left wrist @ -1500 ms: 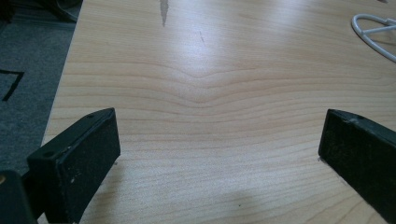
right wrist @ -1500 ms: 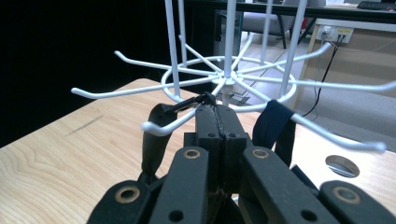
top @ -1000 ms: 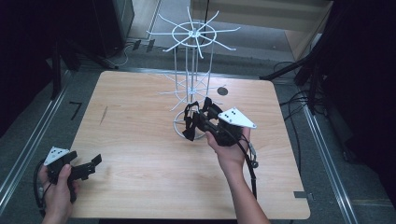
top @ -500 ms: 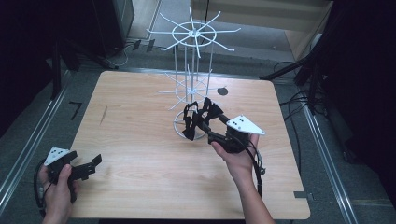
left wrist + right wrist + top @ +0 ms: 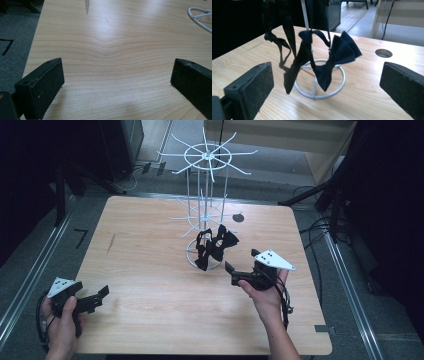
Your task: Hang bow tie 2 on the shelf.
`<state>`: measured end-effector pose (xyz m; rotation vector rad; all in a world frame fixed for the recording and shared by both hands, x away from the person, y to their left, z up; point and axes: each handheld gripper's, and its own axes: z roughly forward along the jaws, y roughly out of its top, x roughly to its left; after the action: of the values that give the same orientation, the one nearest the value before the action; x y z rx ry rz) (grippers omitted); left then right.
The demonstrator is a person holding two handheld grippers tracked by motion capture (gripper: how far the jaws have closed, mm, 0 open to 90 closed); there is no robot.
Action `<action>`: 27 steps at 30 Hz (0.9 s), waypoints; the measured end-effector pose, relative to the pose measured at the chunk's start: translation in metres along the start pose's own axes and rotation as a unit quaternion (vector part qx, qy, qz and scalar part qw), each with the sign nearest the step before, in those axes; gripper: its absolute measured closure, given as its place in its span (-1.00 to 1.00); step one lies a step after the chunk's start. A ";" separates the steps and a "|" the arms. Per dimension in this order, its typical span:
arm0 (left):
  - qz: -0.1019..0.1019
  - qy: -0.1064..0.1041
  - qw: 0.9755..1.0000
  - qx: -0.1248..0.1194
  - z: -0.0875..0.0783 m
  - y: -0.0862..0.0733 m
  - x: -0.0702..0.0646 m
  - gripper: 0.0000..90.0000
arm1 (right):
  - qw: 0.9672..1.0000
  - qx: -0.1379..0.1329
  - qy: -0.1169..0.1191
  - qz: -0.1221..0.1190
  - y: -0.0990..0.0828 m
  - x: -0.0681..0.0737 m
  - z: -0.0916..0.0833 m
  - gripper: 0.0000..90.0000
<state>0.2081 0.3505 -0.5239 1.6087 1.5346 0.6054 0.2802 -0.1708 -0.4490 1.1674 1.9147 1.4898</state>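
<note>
A white wire rack (image 5: 205,157) stands mid-table on a ring base (image 5: 337,87). Dark bow ties (image 5: 212,245) hang low on it by their straps, just above the ring. In the right gripper view one bow tie (image 5: 337,52) dangles ahead of the jaws, apart from them. My right gripper (image 5: 231,273) sits a little to the right of the rack and nearer the front. It is open; its jaws have just been opening, with nothing between them. My left gripper (image 5: 100,297) hovers open over the table's near left corner, and bare wood lies between its jaws (image 5: 116,72).
The wooden table (image 5: 150,270) has a round hole (image 5: 238,218) behind the rack to the right. Metal rails run along both sides of the table. Cables (image 5: 320,227) lie on the floor at the right. The rack's upper arms spread wide over the far half.
My right gripper has drawn back from the bow ties toward the near right and its jaws have spread. The bow ties stay hanging on the rack. The left gripper has not moved.
</note>
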 end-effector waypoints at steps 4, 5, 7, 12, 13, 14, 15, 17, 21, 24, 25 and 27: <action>0.001 0.000 1.000 -0.001 0.000 0.000 0.000 -1.00 | 1.000 0.003 -0.009 0.002 -0.006 -0.005 -0.004 -1.00; 0.001 0.000 1.000 -0.001 0.000 0.000 0.000 -1.00 | 1.000 0.004 -0.011 0.002 -0.008 -0.005 -0.006 -1.00; 0.001 0.000 1.000 -0.001 0.000 0.000 0.000 -1.00 | 1.000 0.004 -0.016 0.001 -0.011 -0.007 -0.008 -1.00; 0.002 0.000 1.000 -0.002 0.000 0.000 -0.001 -1.00 | 1.000 0.010 -0.019 0.003 -0.019 -0.014 -0.014 -1.00; 0.001 0.000 1.000 -0.002 0.000 0.000 -0.001 -1.00 | 1.000 0.011 -0.022 0.003 -0.022 -0.016 -0.015 -1.00; 0.002 0.000 1.000 -0.001 0.000 0.000 -0.001 -1.00 | 1.000 0.011 -0.022 0.005 -0.024 -0.017 -0.016 -1.00; 0.002 0.000 1.000 -0.001 0.000 0.000 -0.001 -1.00 | 1.000 0.011 -0.021 0.005 -0.026 -0.018 -0.017 -1.00; 0.002 0.001 1.000 -0.002 0.000 0.000 -0.001 -1.00 | 1.000 0.013 -0.023 0.006 -0.031 -0.022 -0.020 -1.00; 0.002 0.002 1.000 -0.002 0.000 0.000 -0.001 -1.00 | 0.999 0.020 -0.030 0.013 -0.042 -0.029 -0.025 -1.00; 0.002 0.002 1.000 -0.002 0.000 0.000 -0.001 -1.00 | 0.999 0.025 -0.035 0.012 -0.048 -0.033 -0.028 -1.00; 0.003 0.002 1.000 -0.002 0.000 0.000 -0.001 -1.00 | 0.999 0.027 -0.037 0.012 -0.051 -0.034 -0.030 -1.00; 0.003 0.002 1.000 -0.002 0.000 0.000 -0.001 -1.00 | 0.999 0.029 -0.039 0.010 -0.055 -0.037 -0.032 -1.00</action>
<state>0.2078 0.3496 -0.5237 1.6099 1.5321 0.6147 0.2567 -0.2228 -0.4952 1.2554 1.9097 1.3865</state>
